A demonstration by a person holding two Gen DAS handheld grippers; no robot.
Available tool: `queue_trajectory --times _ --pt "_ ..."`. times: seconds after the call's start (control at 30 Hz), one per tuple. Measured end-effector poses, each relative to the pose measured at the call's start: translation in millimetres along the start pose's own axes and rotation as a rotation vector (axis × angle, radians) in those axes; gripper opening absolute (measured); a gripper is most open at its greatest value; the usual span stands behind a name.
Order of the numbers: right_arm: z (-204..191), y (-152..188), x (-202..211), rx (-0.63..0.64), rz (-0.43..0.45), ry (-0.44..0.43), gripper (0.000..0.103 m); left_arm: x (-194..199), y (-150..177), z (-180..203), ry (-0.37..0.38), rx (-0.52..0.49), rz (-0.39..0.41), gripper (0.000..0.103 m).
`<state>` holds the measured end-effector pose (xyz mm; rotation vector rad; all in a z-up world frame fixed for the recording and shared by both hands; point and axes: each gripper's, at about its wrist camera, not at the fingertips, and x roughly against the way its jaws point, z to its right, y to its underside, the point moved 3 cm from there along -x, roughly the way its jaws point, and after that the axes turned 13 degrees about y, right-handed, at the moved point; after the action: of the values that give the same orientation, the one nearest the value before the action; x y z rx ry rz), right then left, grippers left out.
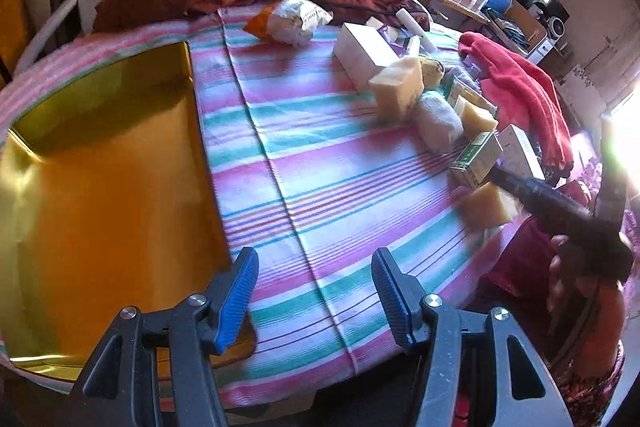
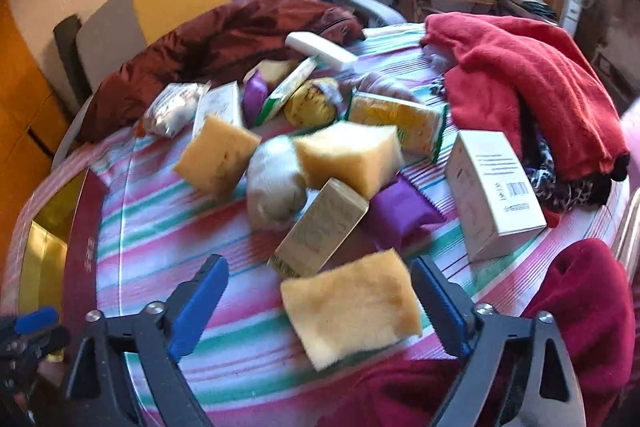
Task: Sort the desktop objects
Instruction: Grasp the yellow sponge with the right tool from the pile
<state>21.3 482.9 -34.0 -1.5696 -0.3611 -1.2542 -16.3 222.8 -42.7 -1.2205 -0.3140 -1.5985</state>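
Far left there's the gold box (image 1: 100,187), nothing in it that I can see, and the left gripper (image 1: 316,291) hangs over bare striped cloth (image 1: 320,163) right beside it, jaws partly apart with nothing between them. The pile is well off to its right. Over there the right gripper (image 2: 320,307) has its jaws wide apart with the nearest sponge (image 2: 352,307) sitting between them, no pad looks to be pressing it yet. The sponge's long axis runs roughly jaw to jaw, slightly tilted, so I reckon the right hand grabs this one, it's way nearer
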Motion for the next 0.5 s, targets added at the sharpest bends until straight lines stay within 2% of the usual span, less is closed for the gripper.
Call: queue_trajectory --times 0.13,0.33,0.43,0.5 --pt "-7 8 -13 0.092 -0.045 0.016 0.099 -12 0 -2 0.039 0.032 -0.039 0.060" --pt "-6 12 -27 0.145 -0.083 0.067 0.094 -15 -1 0 -0.031 -0.020 -0.028 0.060" --pt "-5 11 -33 0.149 -0.097 0.123 0.084 -13 -4 0 -0.017 -0.014 -0.017 0.060" --pt "-5 10 -31 0.143 -0.084 0.125 0.075 -14 -9 2 -0.013 -0.019 -0.003 0.060"
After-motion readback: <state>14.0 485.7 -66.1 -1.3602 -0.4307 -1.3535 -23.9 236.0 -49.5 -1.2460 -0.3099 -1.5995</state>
